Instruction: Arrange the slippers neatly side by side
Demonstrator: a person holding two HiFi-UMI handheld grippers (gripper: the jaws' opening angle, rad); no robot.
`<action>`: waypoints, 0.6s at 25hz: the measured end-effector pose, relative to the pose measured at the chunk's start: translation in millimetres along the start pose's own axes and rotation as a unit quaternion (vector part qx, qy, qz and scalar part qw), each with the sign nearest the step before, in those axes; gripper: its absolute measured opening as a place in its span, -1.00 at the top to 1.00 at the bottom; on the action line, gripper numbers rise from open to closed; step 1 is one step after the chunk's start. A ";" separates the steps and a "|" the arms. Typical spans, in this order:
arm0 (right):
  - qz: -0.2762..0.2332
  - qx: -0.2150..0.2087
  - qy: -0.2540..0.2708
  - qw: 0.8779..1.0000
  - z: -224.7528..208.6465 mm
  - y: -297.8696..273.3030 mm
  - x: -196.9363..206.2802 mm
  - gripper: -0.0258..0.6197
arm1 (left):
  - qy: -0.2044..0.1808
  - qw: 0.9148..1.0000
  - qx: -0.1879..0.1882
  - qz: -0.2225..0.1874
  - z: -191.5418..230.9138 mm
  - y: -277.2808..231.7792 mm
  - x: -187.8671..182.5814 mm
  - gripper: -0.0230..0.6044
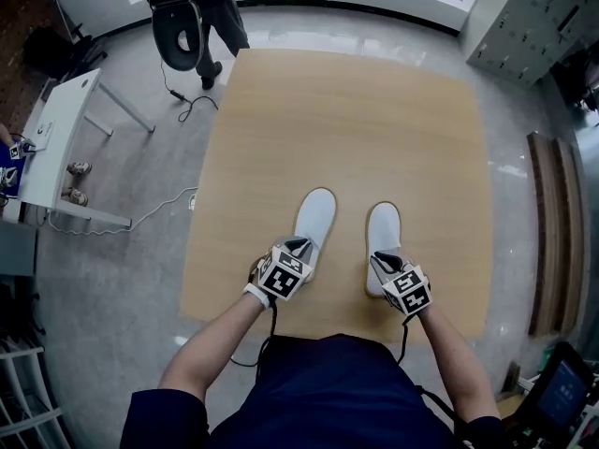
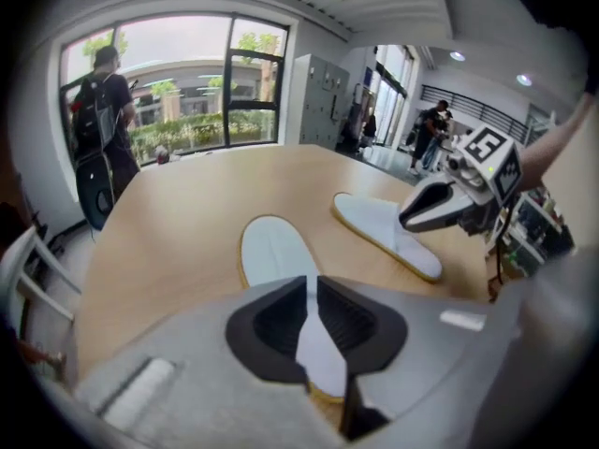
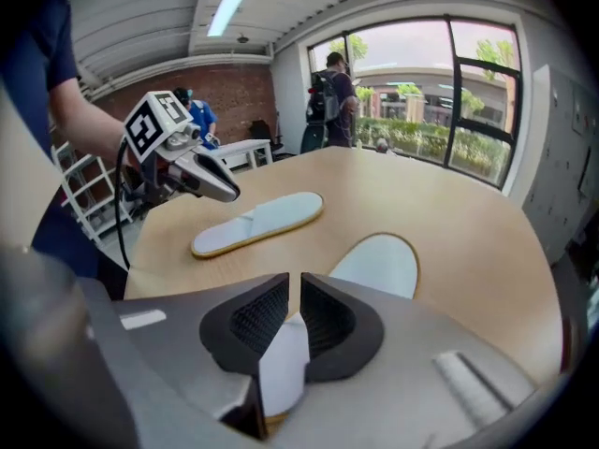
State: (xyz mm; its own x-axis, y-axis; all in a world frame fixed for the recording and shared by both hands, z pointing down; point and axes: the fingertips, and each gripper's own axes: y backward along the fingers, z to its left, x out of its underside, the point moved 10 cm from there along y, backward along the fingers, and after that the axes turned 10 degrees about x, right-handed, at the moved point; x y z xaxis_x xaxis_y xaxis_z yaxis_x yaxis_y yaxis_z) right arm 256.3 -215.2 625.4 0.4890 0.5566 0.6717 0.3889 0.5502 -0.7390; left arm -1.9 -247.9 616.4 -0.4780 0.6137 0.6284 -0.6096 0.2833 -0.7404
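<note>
Two white slippers with yellowish sole edges lie side by side on the wooden table (image 1: 281, 110), toes pointing away from me. My left gripper (image 1: 298, 247) hovers over the heel end of the left slipper (image 1: 316, 215). Its jaws stand only a narrow slit apart, and the slipper (image 2: 271, 251) shows through the slit below them, not pinched. My right gripper (image 1: 382, 262) hangs over the heel end of the right slipper (image 1: 383, 227). Its jaws are likewise a thin slit apart, with the slipper (image 3: 379, 265) lying flat beneath. Each gripper view also shows the other slipper (image 2: 384, 227) (image 3: 257, 221).
The slippers sit near the table's front edge (image 1: 309, 330), close to my body. A white side table (image 1: 56, 129) stands at the left, with a cable (image 1: 140, 218) on the floor beside it. A person (image 1: 201, 12) stands beyond the table's far left corner. Shelving (image 1: 552, 232) lines the right.
</note>
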 end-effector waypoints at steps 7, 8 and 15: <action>0.084 -0.055 0.347 0.932 -17.7 -5.8 -13.0 -0.09 | -0.323 0.936 0.028 0.140 8.7 -16.5 -29.3 0.18; 0.093 -0.063 0.372 0.921 -18.4 -7.8 -12.4 -0.10 | -0.372 0.914 0.034 0.161 7.6 -21.3 -29.3 0.17; 0.135 -0.090 0.393 0.905 -8.8 -18.8 -5.4 -0.11 | -0.435 0.868 0.087 0.223 5.9 -41.0 -22.0 0.02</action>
State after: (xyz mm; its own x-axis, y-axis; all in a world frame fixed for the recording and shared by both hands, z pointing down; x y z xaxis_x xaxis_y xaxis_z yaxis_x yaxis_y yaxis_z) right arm 253.3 -234.0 635.2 0.9617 0.0024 0.2740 0.2598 0.3100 -0.9146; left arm 29.9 -277.3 634.3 -0.9414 -0.1762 0.2877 -0.2921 -0.0012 -0.9564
